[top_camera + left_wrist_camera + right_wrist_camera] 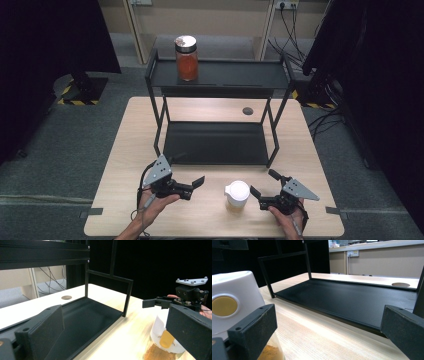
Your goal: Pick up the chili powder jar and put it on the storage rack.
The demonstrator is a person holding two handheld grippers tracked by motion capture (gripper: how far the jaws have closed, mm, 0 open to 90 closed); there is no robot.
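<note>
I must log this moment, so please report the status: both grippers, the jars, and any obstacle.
Left gripper open, empty. Right gripper open, beside white-lidded jar, not gripping. Red jar on rack's top shelf. Nothing between grippers and jar.

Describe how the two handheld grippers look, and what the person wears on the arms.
Both the left gripper and the right gripper are matte black, each with two flat, blocky jaws. On top of each sits a grey three-cornered plate with small screws at its corners. A thin dark cable trails from each. No sleeves show on the forearms.
</note>
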